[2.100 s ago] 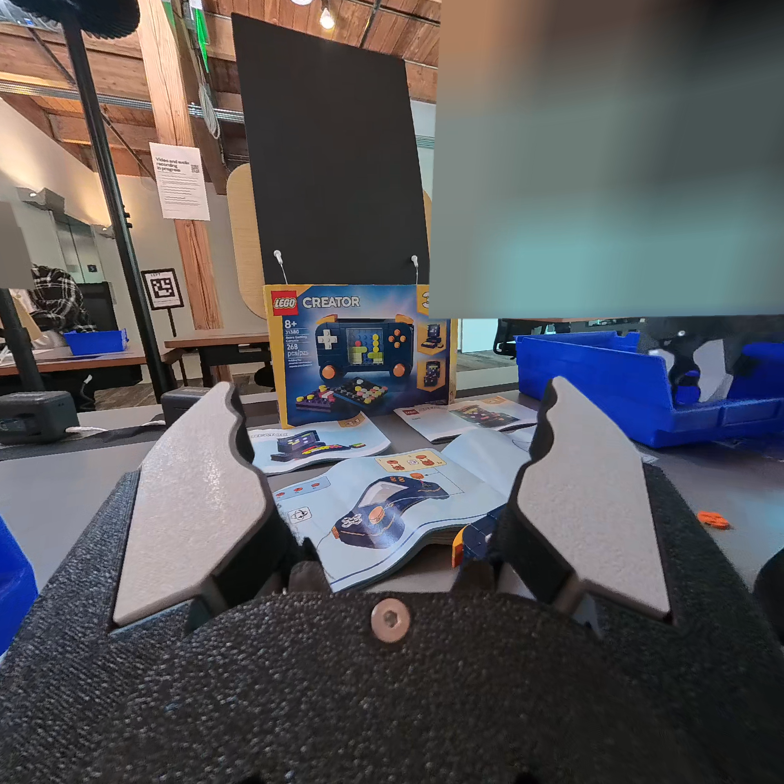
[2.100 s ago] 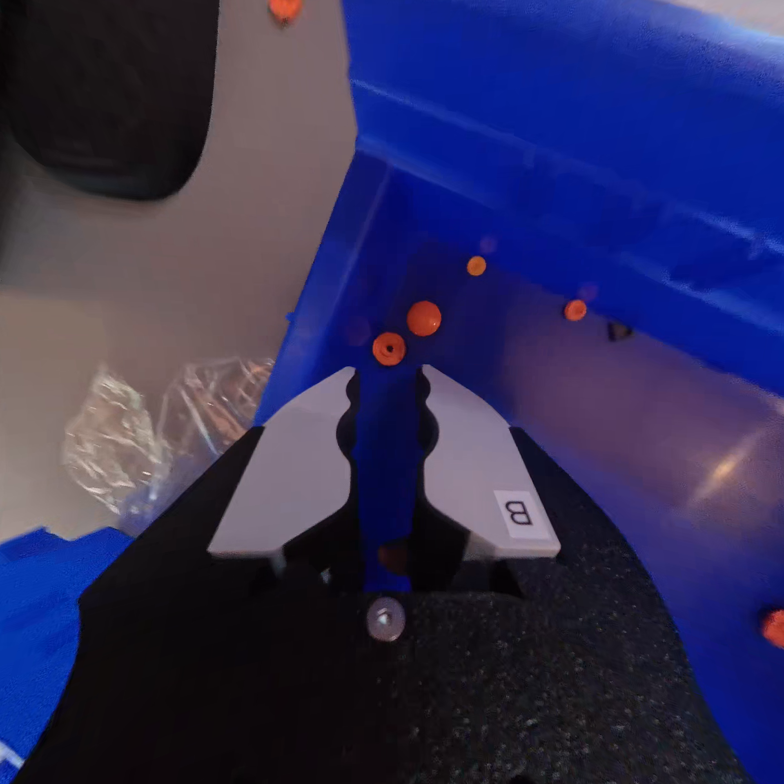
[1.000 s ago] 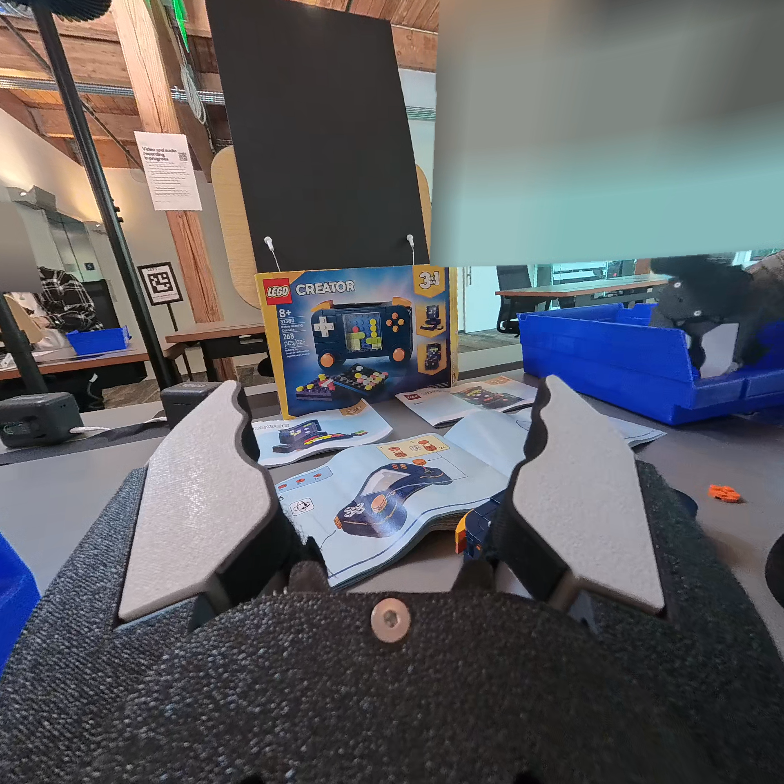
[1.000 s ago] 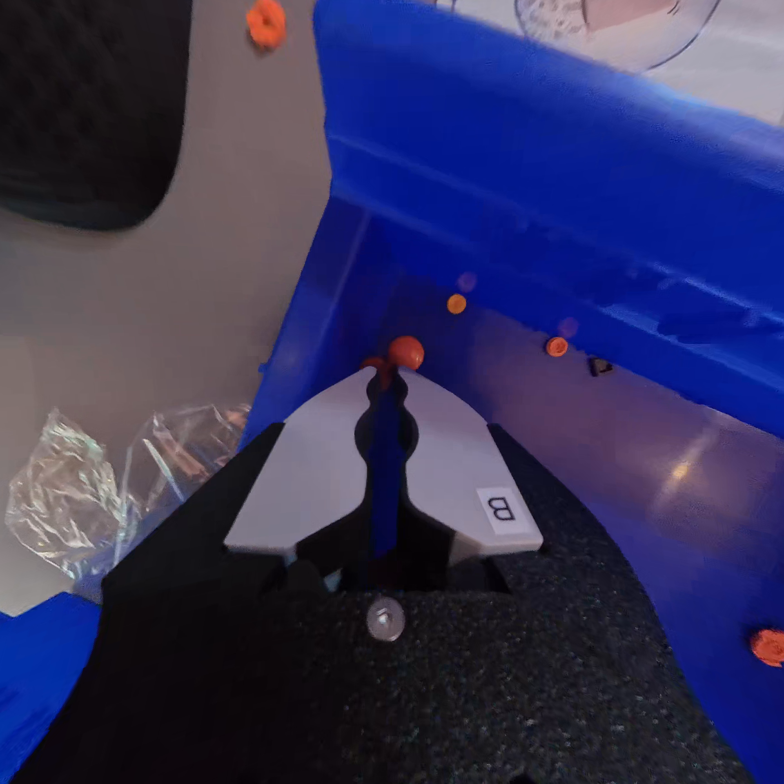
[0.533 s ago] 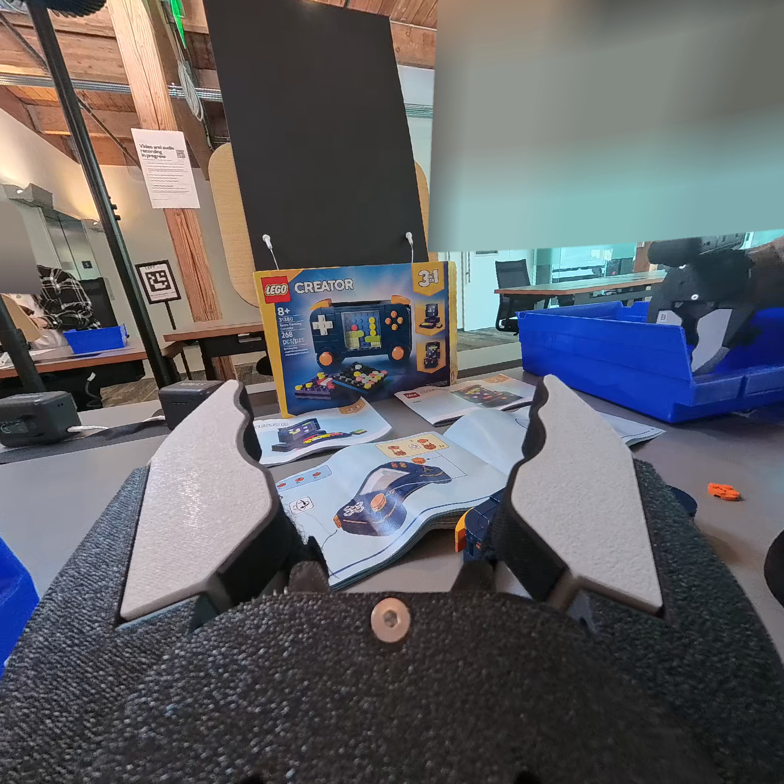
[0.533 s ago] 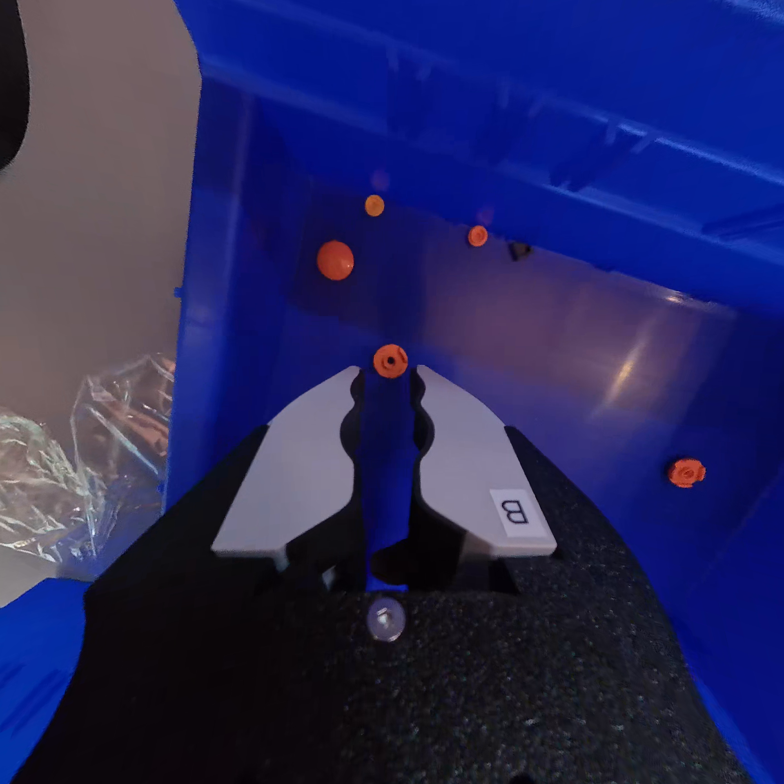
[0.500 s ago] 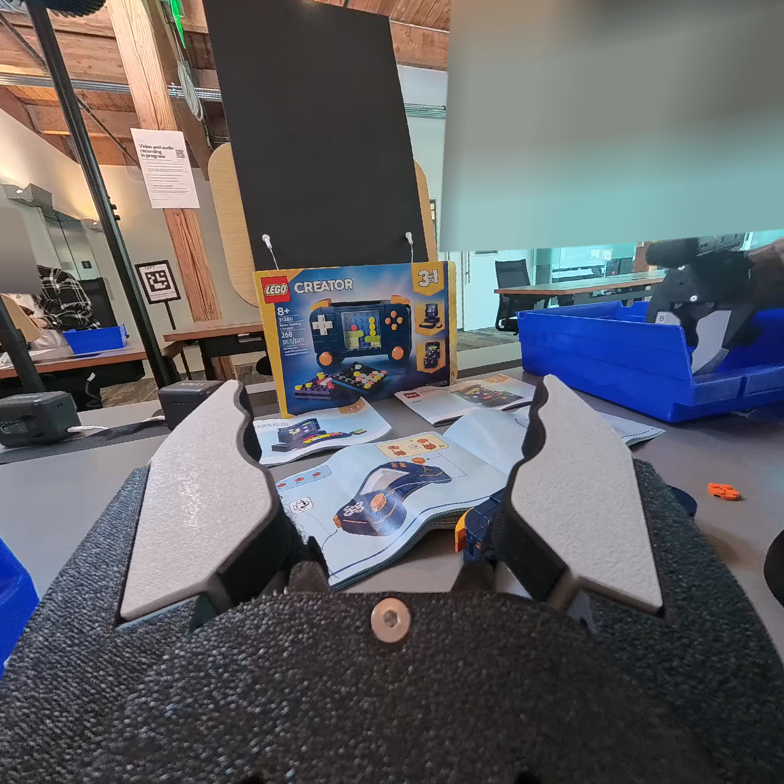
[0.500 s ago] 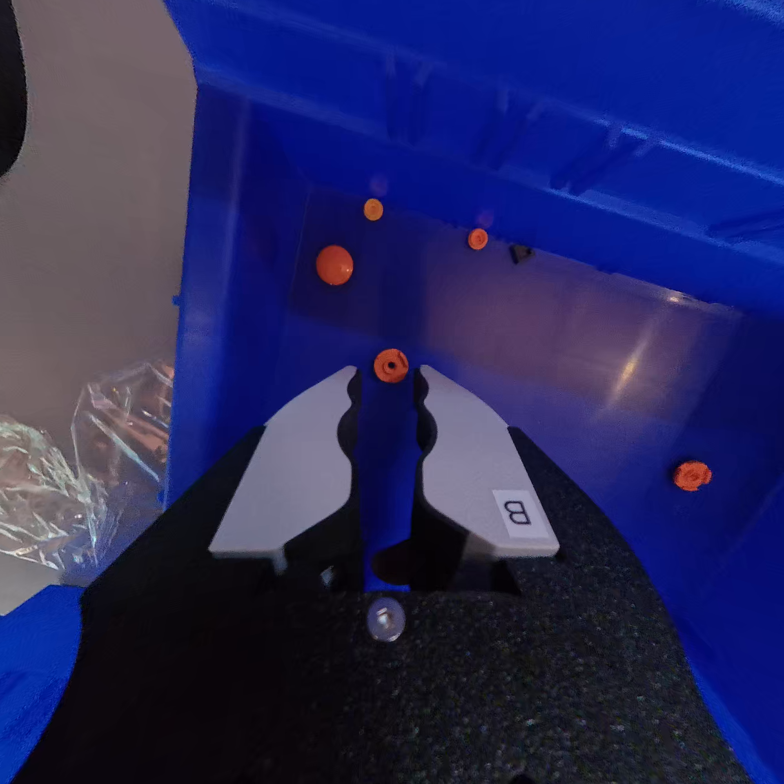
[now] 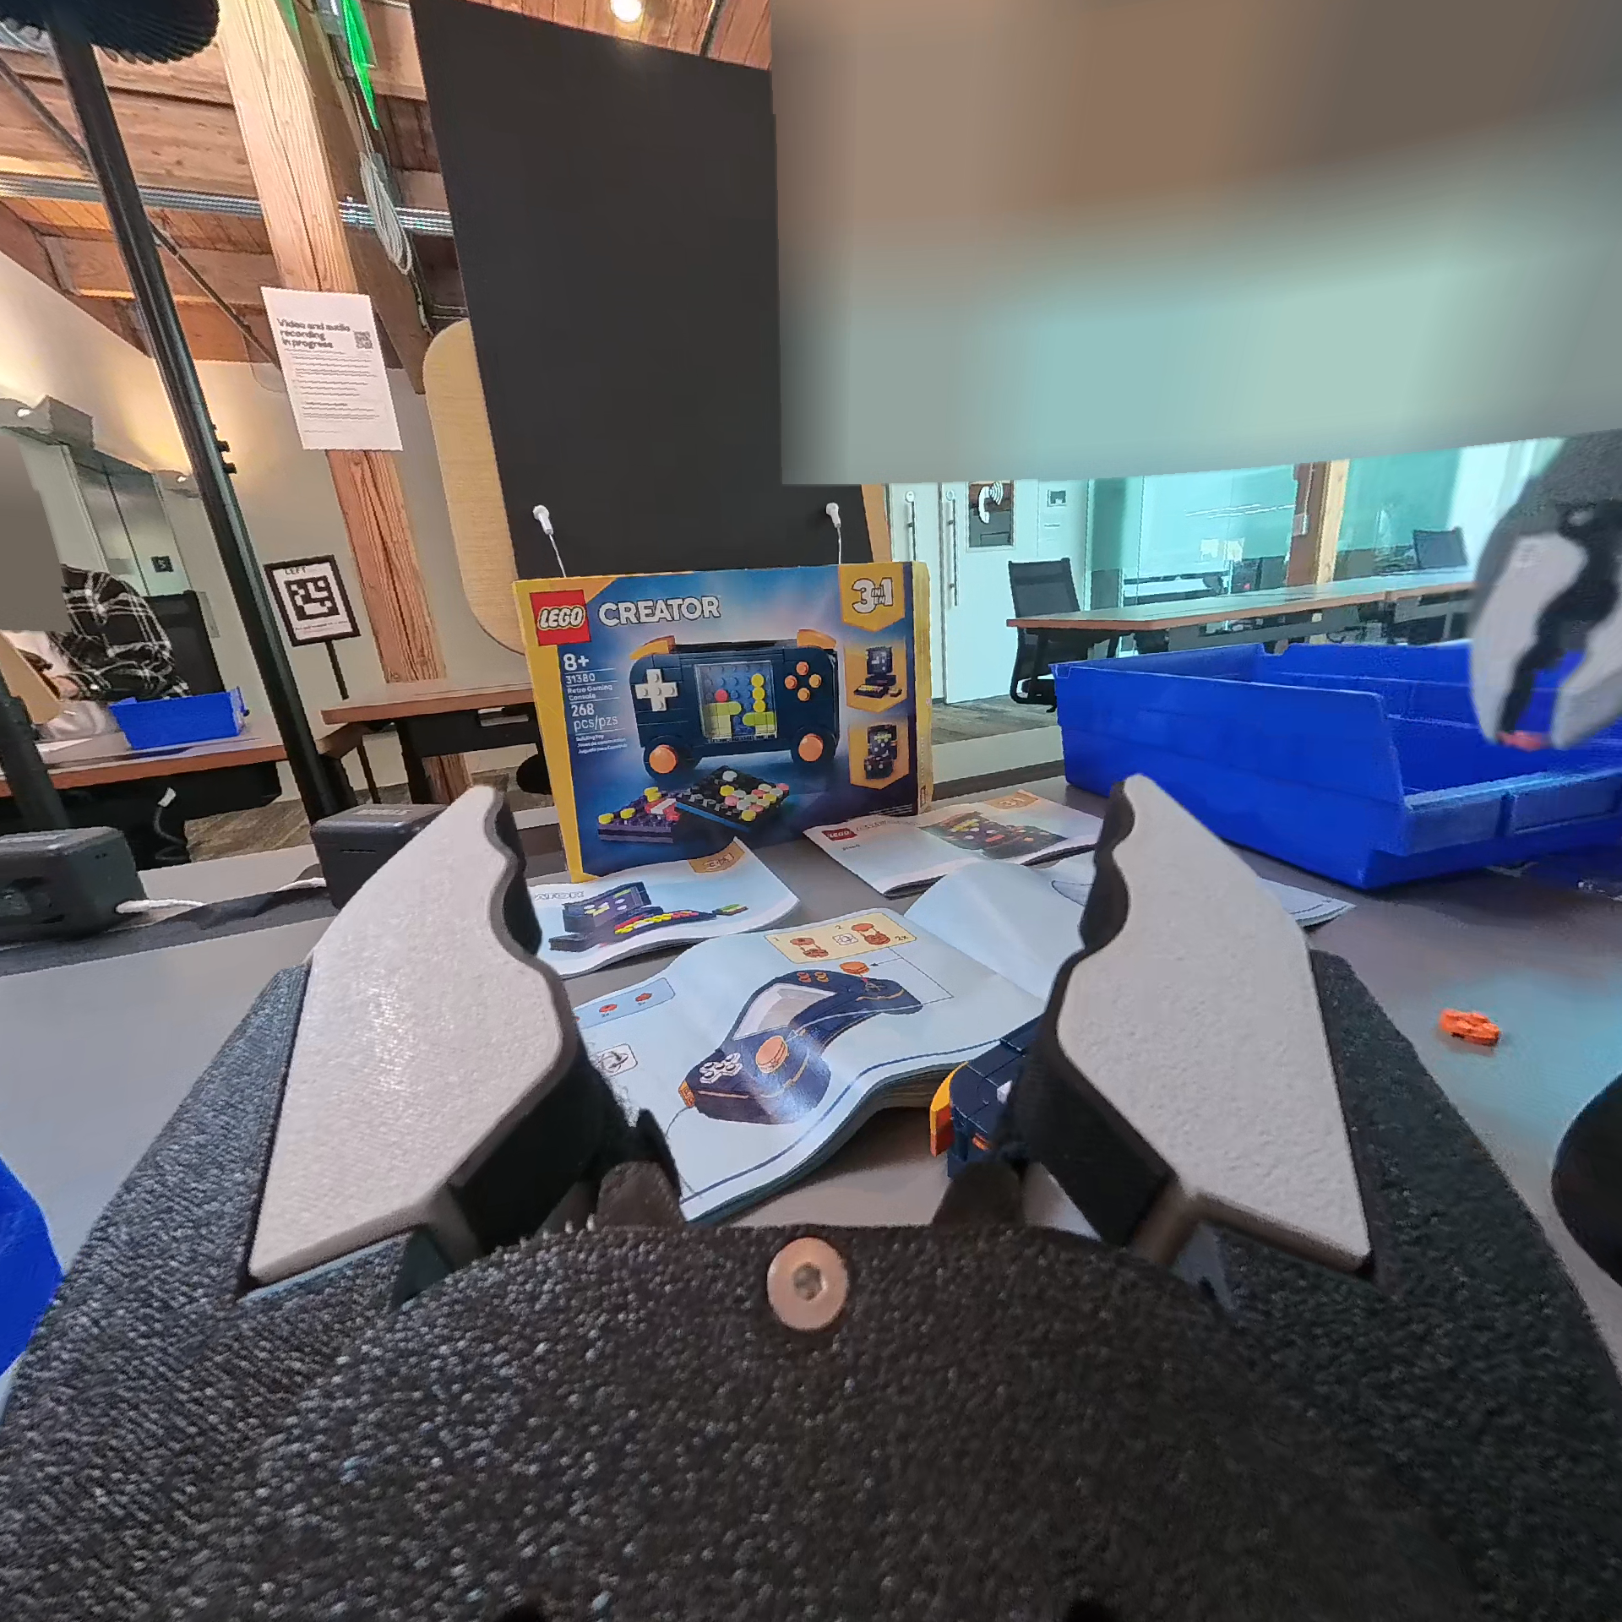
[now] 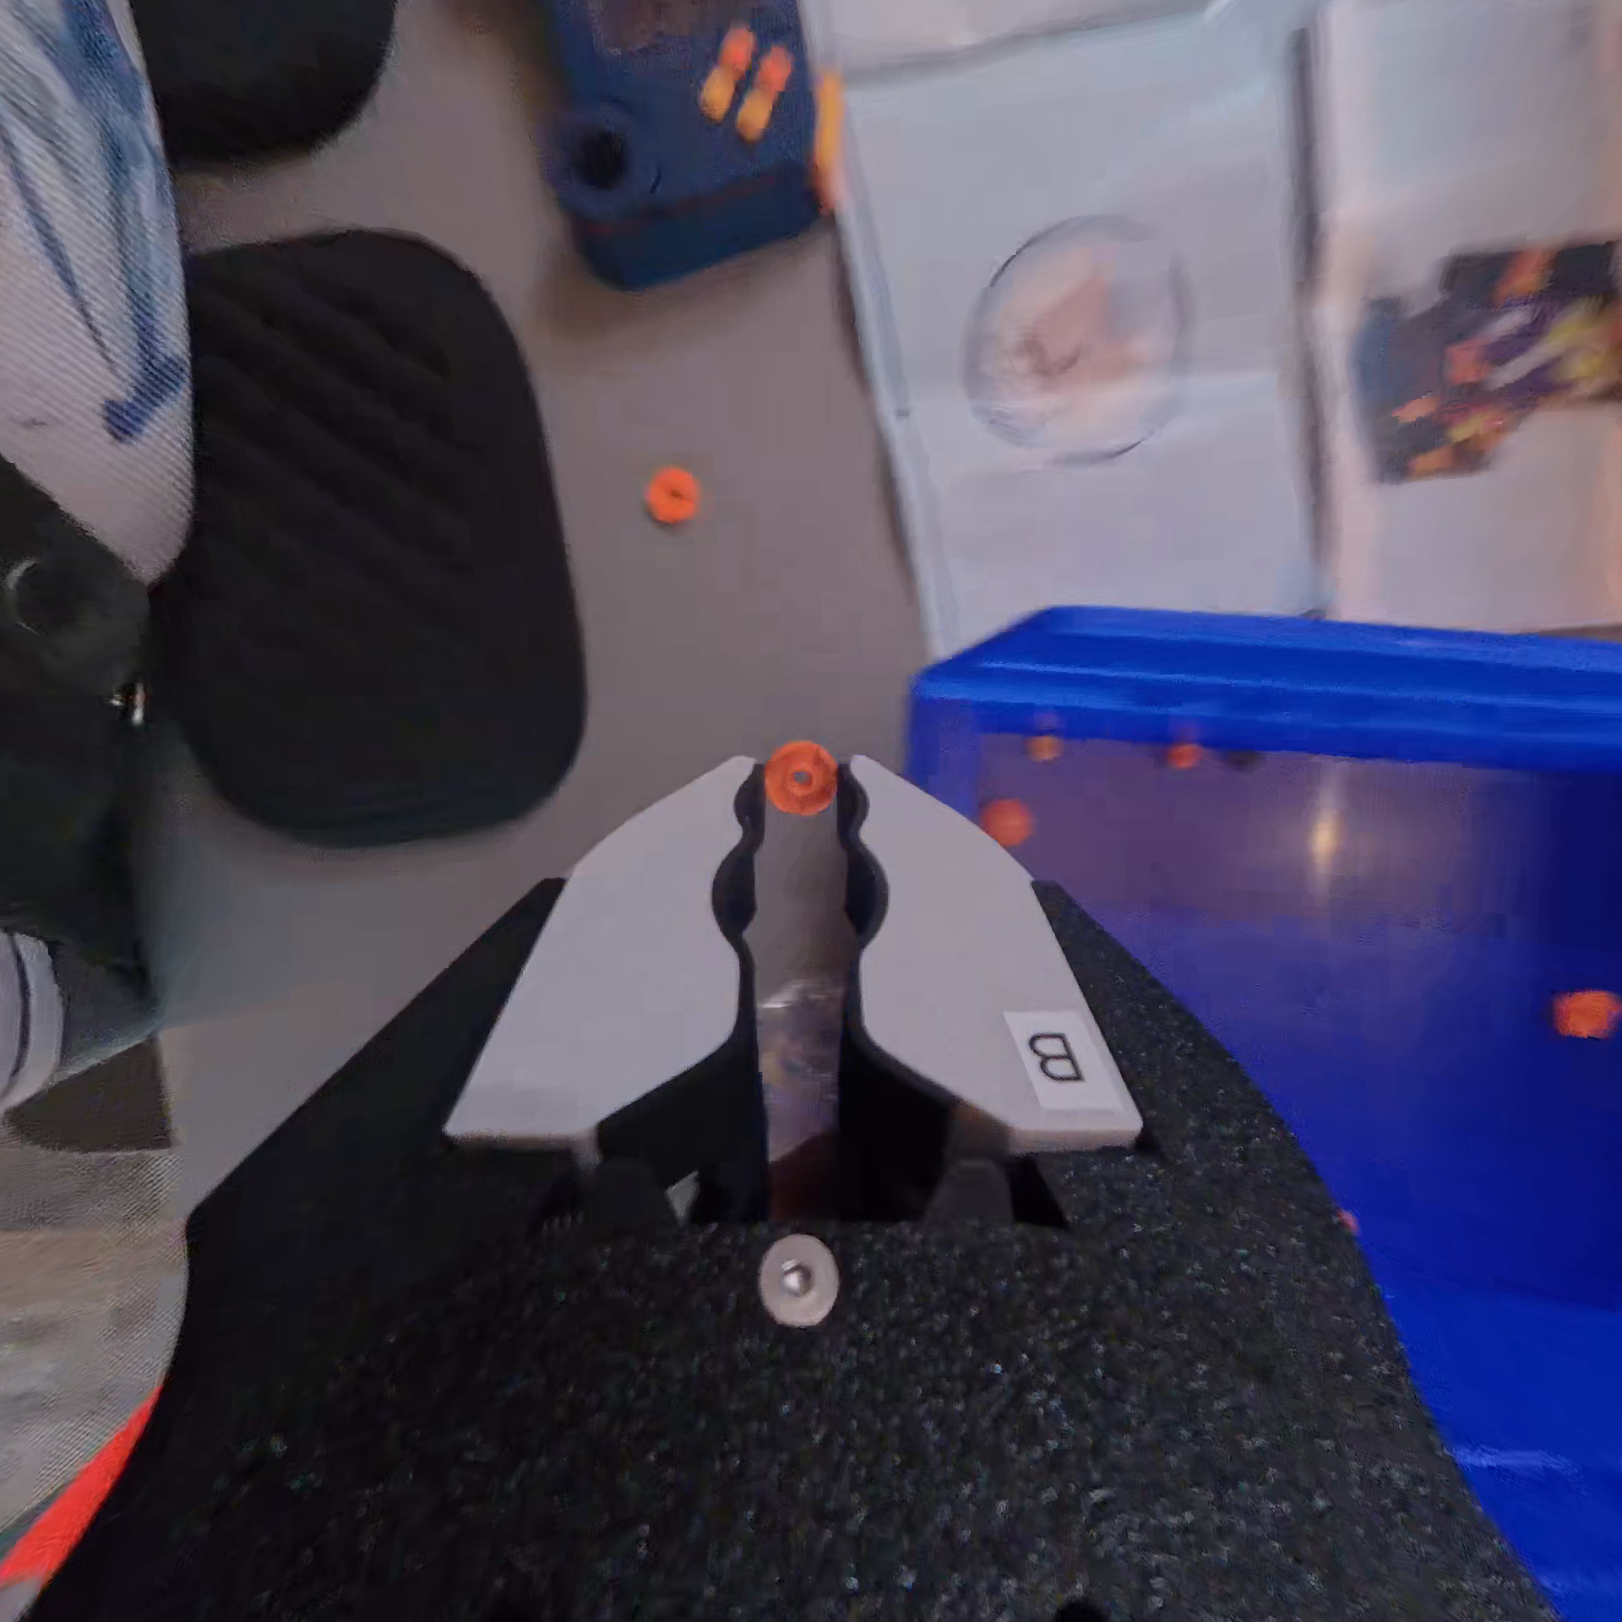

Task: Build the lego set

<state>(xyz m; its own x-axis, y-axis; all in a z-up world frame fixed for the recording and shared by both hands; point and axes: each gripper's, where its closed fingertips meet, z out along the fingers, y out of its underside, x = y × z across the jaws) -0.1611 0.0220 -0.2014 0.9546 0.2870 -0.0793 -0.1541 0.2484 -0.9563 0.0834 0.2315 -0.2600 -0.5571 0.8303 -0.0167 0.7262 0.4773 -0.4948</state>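
Observation:
My right gripper is shut on a small round orange piece at its fingertips, held above the grey table beside the blue bin. It also shows in the left wrist view over the bin. My left gripper is open and empty, low over the table. The dark blue and orange lego build lies just inside its right finger; it shows in the right wrist view too. An open instruction booklet lies ahead.
A second orange piece lies loose on the table, also in the right wrist view. Several orange pieces lie in the bin. The set's box stands behind two more booklets. A black pad lies at left.
My right gripper closed on an orange piece in the bin, lifted it out and swung left over the table. My left gripper stayed open and nearly still.

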